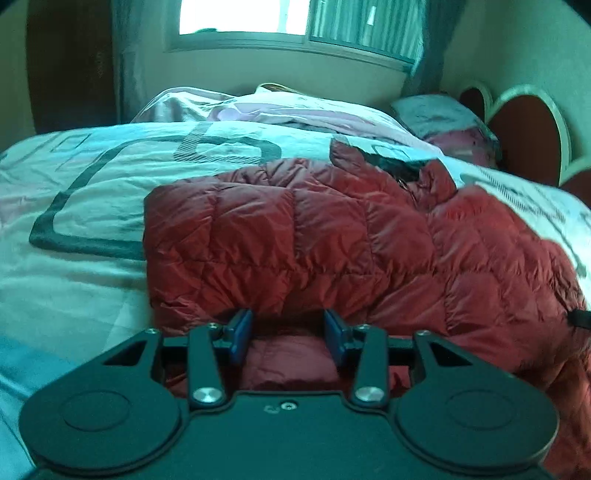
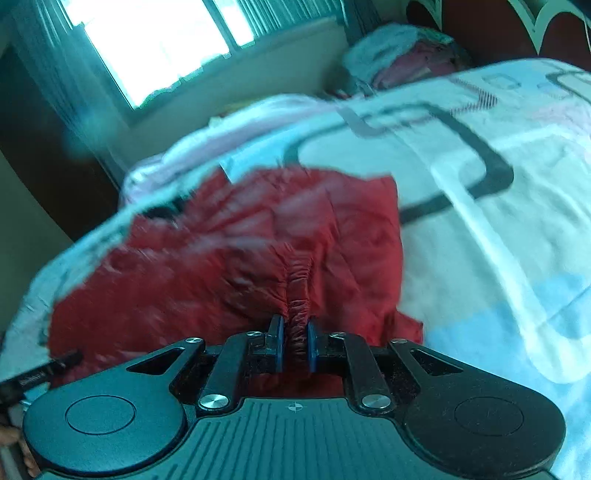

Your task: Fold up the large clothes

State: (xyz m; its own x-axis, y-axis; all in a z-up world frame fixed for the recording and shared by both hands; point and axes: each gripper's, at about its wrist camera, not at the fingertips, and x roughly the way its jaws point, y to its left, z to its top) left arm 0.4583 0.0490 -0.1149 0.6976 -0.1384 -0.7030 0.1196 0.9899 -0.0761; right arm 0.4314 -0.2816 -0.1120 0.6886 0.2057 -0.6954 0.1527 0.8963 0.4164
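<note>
A red quilted puffer jacket (image 1: 314, 236) lies spread on the bed, with its collar and dark lining toward the far right. My left gripper (image 1: 288, 332) is open, its blue pads on either side of a fold at the jacket's near edge. In the right wrist view the jacket (image 2: 236, 258) is blurred. My right gripper (image 2: 294, 339) is shut on a gathered elastic cuff or hem (image 2: 297, 295) of the jacket.
The bedspread (image 1: 92, 192) is white with a grey and pink pattern. Crumpled pink bedding (image 1: 280, 107) and a pillow (image 1: 439, 114) lie at the far side. A heart-shaped headboard (image 1: 524, 133) is at the right. A window (image 1: 243, 18) is behind.
</note>
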